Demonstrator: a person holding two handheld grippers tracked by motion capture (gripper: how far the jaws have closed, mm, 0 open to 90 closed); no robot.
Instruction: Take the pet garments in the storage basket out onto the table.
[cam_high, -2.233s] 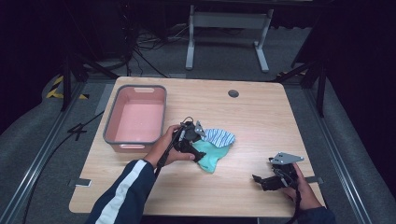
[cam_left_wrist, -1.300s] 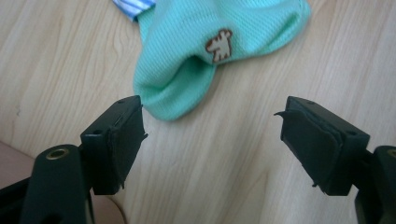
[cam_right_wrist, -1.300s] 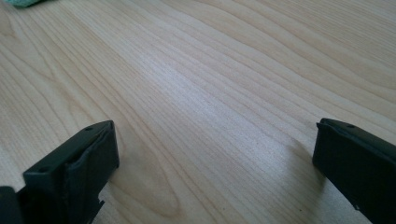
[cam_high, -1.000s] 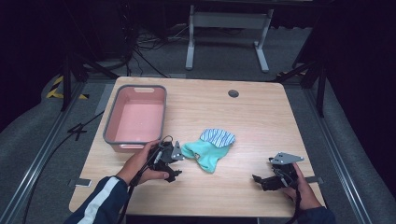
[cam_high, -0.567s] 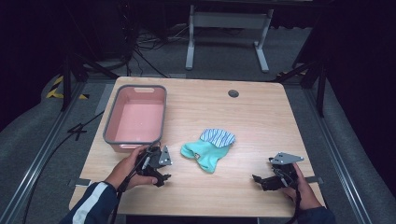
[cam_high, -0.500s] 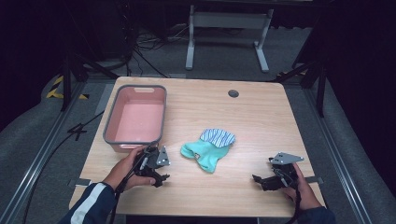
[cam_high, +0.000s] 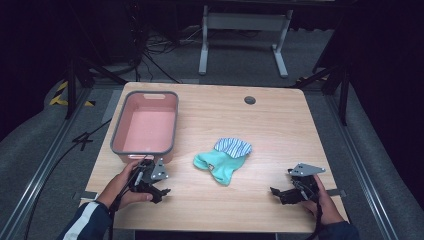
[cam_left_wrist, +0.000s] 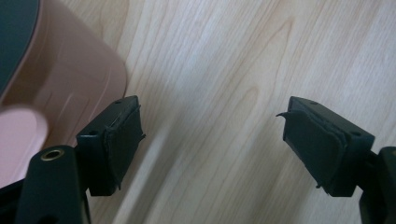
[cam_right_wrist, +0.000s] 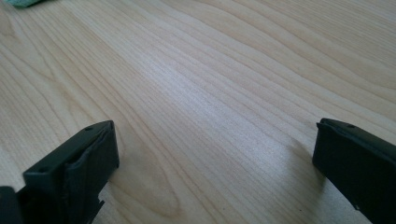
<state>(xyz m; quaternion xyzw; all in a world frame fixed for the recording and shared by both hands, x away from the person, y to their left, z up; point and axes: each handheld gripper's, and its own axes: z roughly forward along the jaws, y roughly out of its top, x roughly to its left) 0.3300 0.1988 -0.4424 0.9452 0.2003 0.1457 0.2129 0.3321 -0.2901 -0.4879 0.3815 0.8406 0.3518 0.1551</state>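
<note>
High view: socks (cam_high: 224, 159) lie ungripped

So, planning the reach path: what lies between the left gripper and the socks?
Nothing: bare wooden table separates the left gripper from the socks in the high view.

The socks (cam_high: 224, 159) lie on the table (cam_high: 280, 125), right of the bin (cam_high: 146, 128).
</note>
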